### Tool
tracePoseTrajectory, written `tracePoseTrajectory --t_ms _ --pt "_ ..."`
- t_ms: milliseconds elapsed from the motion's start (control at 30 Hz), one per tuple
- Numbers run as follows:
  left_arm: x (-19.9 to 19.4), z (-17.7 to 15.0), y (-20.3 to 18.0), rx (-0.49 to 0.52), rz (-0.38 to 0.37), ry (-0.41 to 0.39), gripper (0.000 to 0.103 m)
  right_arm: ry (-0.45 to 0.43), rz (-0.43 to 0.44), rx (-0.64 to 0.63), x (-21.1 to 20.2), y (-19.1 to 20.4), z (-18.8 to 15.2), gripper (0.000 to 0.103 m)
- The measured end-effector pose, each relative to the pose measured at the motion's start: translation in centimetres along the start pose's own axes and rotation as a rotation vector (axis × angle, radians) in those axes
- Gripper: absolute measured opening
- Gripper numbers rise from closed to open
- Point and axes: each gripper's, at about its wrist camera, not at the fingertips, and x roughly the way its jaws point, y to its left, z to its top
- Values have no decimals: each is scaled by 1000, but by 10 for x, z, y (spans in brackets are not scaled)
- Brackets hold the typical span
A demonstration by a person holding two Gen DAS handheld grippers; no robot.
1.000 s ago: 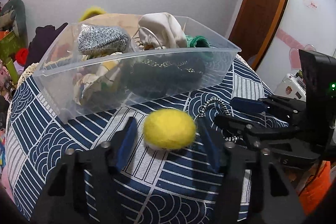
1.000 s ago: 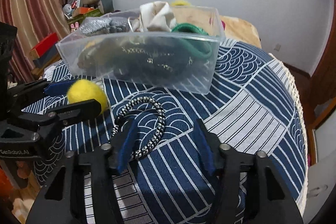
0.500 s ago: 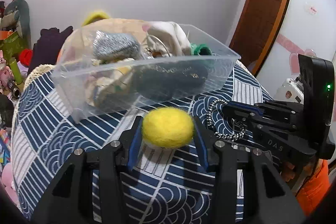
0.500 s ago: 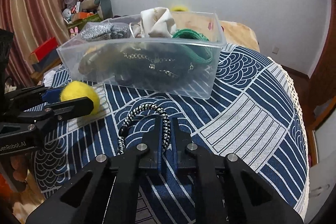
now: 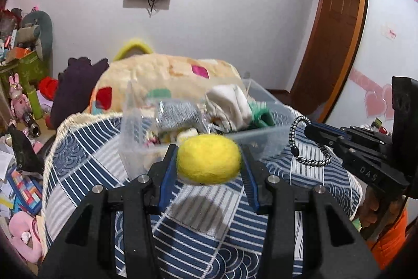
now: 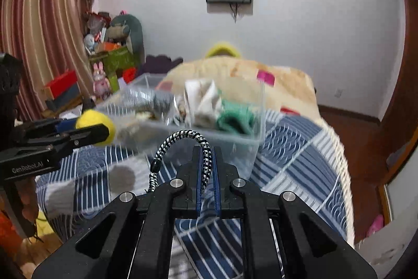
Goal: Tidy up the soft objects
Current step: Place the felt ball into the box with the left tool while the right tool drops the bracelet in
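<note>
My left gripper (image 5: 209, 161) is shut on a yellow felt ball (image 5: 209, 158) and holds it above the blue patterned tablecloth (image 5: 198, 232), just in front of the clear plastic bin (image 5: 261, 140). The ball also shows in the right wrist view (image 6: 96, 126). My right gripper (image 6: 206, 156) is shut on a black-and-white braided cord loop (image 6: 180, 137), lifted off the cloth, near the bin (image 6: 235, 140). The loop also shows in the left wrist view (image 5: 300, 143). The bin holds a white cloth (image 6: 203, 101), a green band (image 6: 235, 119) and a grey knit piece (image 5: 177, 111).
The round table's fringed edge (image 6: 339, 161) drops off to the right. A bed with a beige blanket (image 5: 167, 75) lies behind the table. Toys and boxes (image 6: 112, 56) crowd the far left by the curtain. A wooden door (image 5: 331, 43) stands at the right.
Both grippers have risen off the table with their objects, the ball and the cord loop, and moved toward the bin. One second ago both were open around them.
</note>
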Motion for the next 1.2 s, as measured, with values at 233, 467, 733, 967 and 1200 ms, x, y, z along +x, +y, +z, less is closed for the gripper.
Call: tracePoseTrajectory --t_ms 233,467,733,967,1200 --pt "-1 23 2 -24 9 -55 46 -71 -11 1 -2 5 24 7" --pt "15 37 0 -22 29 -55 46 -107 -35 11 6 3 42 7" --pt "53 36 -4 6 19 33 46 -108 -62 56 23 -3 49 7" --pt "76 34 -3 -1 11 78 46 -50 -90 61 47 -5 39 7" --pt "88 32 -10 24 19 85 46 5 -93 27 60 -1 31 7"
